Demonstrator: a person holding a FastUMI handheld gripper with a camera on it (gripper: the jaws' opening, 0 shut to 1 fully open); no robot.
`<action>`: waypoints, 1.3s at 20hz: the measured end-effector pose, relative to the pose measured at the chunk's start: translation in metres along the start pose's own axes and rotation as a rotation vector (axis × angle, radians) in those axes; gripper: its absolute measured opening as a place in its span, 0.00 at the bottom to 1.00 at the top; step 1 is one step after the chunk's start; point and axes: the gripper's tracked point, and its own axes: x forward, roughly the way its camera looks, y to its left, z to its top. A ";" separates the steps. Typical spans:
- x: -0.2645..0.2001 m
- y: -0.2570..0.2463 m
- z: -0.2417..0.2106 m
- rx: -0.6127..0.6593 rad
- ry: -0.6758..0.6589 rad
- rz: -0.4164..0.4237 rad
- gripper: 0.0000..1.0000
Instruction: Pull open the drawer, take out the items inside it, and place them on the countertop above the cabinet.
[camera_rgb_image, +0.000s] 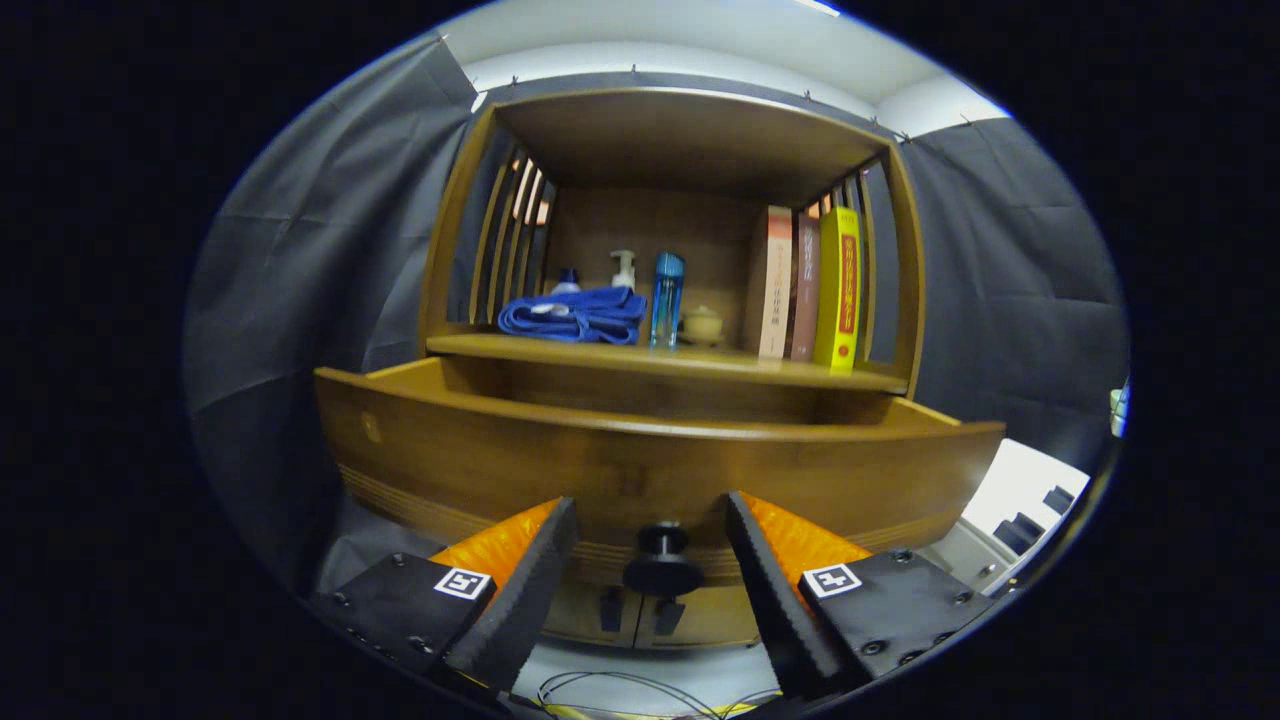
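A wooden cabinet stands ahead with its drawer (640, 470) pulled out toward me; from this low angle its inside is hidden behind the drawer front. A dark round knob (662, 562) juts from the drawer front, between my fingers but touched by neither. My gripper (650, 545) is open, one fingertip (545, 560) left of the knob and the other to its right. Above the drawer runs the countertop (660, 362), carrying a folded blue cloth (575, 315), a white pump bottle (623, 268), a blue bottle (667, 298), a small pale jar (702, 325) and three upright books (808, 290).
The cabinet has slatted sides (515, 235) and a wooden top (690, 135) over the shelf. Two small doors (640, 612) sit under the drawer. A white unit (1020, 500) stands at the right, and cables (640, 695) lie on the floor below my fingers.
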 end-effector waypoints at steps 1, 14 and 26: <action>-0.004 0.000 0.019 -0.001 -0.033 0.007 0.98; 0.138 -0.018 0.046 -0.136 0.280 0.059 0.98; 0.185 -0.018 -0.048 -0.052 0.570 0.040 0.93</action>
